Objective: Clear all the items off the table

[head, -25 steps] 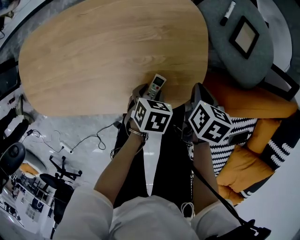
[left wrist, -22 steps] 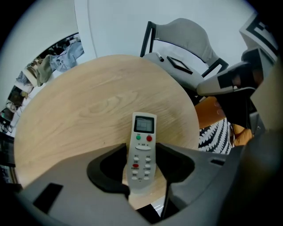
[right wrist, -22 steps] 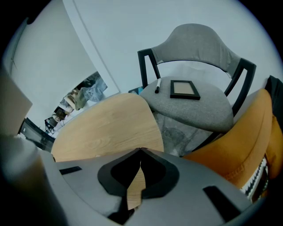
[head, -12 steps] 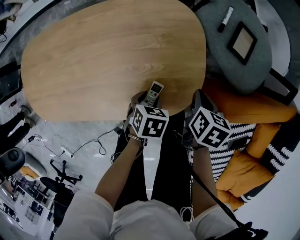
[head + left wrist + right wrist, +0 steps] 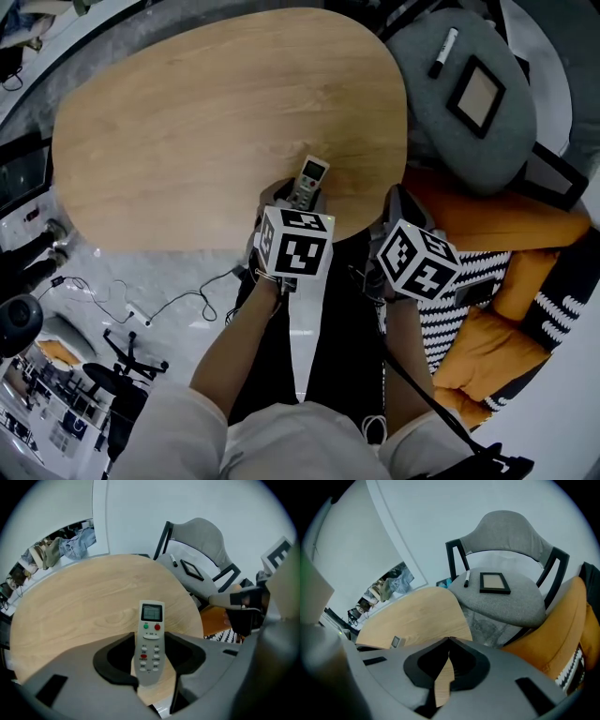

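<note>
The wooden table (image 5: pixel 187 122) is filling most of the head view, bare except at its near edge. Past the table's right end, a grey chair (image 5: pixel 459 94) is carrying a black frame (image 5: pixel 478 95) and a marker (image 5: pixel 442 52).

At the table's near edge, the left gripper (image 5: pixel 151 641) is pinching the remote (image 5: pixel 151 634) by its lower end, its jaws having just been closing on it. The remote's long axis is running straight on from the jaws, screen end pointing toward the table's middle.

The right gripper (image 5: pixel 449 640) is hanging just off the table's near right corner, jaws pressed together on nothing, so the left hand is the nearer one.

In the head view the marker cube is hiding the jaws, and whether the remote is clearing the tabletop is hard to make out.
</note>
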Demonstrator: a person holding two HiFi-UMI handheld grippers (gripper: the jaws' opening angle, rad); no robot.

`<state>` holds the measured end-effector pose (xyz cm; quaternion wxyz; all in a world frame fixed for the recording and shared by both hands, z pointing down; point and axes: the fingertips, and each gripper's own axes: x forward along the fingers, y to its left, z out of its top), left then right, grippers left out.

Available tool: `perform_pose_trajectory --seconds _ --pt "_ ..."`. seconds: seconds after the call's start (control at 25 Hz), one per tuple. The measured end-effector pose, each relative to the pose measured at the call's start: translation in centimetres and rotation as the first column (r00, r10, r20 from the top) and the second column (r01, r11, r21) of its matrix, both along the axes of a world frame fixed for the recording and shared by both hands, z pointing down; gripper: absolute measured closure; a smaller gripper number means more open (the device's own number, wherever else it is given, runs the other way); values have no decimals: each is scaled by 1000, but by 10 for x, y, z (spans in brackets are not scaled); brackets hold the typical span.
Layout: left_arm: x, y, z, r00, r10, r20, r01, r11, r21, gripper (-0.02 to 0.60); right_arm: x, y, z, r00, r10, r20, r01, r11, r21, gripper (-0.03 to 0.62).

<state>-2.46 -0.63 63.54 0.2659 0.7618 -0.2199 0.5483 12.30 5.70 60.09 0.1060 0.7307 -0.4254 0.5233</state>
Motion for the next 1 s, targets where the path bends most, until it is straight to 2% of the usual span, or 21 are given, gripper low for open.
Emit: perform_pose_trajectory --seconds 0.32,0.52,0.64,0.8,1.0 --pt "30 2 -23 998 37 -46 -37 999 16 382 25 16 -35 997 52 -50 -50 998 27 569" --pt "69 19 -44 987 121 -103 -120 993 17 382 57 40 -54 986 144 -84 -140 989 48 569" --pt "92 30 -49 971 200 -127 -199 980 24 382 73 57 -65 968 231 -100 -225 972 73 569" --pt "127 52 -58 951 260 -169 -261 965 14 381 102 93 -82 933 333 -137 -323 942 92 569" --pt "166 84 -66 919 350 -183 -352 936 19 382 134 144 -92 876 457 -155 -444 889 111 569"
